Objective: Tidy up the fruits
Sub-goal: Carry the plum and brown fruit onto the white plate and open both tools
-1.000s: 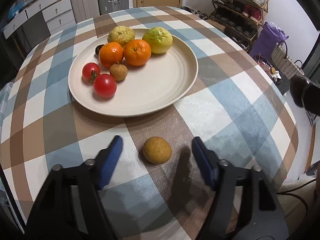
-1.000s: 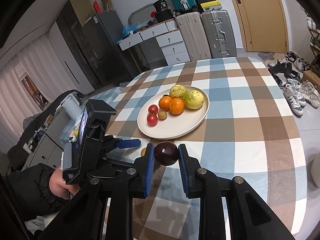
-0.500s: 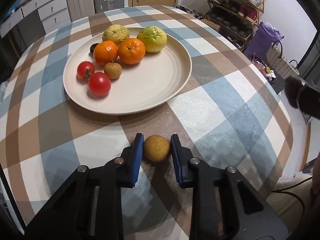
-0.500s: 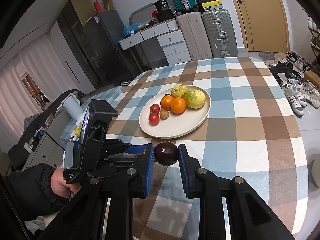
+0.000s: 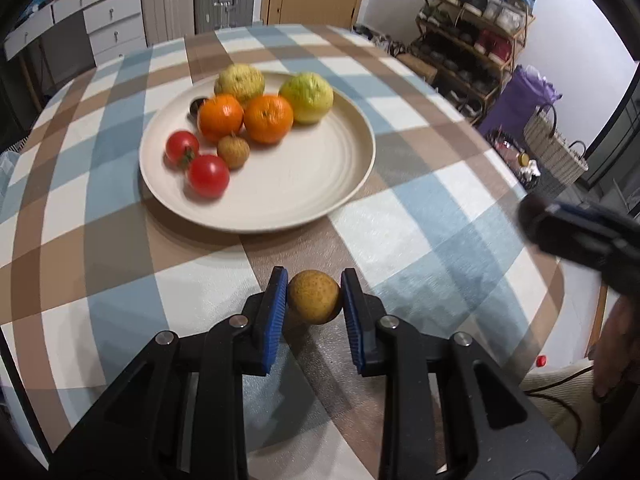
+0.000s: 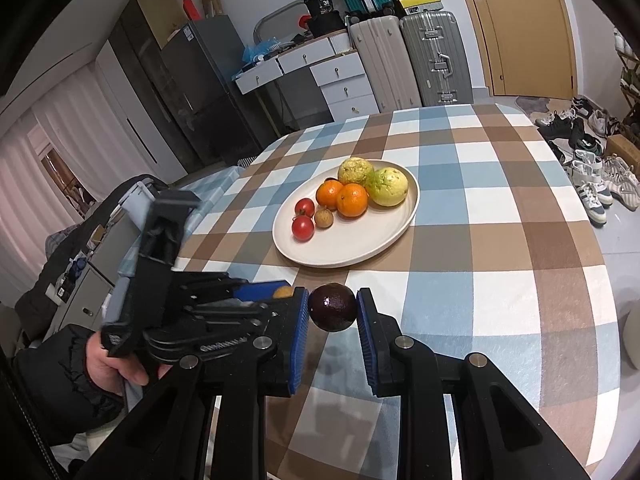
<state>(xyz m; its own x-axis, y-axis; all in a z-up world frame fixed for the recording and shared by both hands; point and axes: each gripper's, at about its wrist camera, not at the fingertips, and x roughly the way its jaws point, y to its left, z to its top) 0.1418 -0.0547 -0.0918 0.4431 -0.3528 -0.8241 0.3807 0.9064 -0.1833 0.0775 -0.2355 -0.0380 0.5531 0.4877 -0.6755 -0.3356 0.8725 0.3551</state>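
1. We see a brown fruit [image 5: 314,297] clamped in our left gripper [image 5: 314,294], just short of the plate [image 5: 320,184].
2. Our right gripper [image 6: 332,309] pinches a dark purple fruit [image 6: 332,307] right of the plate's near rim.
3. Oranges [image 5: 268,118] sit on the plate's far side.

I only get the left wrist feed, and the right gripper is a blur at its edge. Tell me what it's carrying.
Observer: The right gripper is shut on a dark purple fruit.
Operator: Say whether it's over the plate.
Observer: No. The plate lies beyond it, and the fruit hangs over the tablecloth, short of the rim.
Operator: Report who's holding my left gripper.
Observer: A bare hand from a dark sleeve grips the handle of the left gripper.
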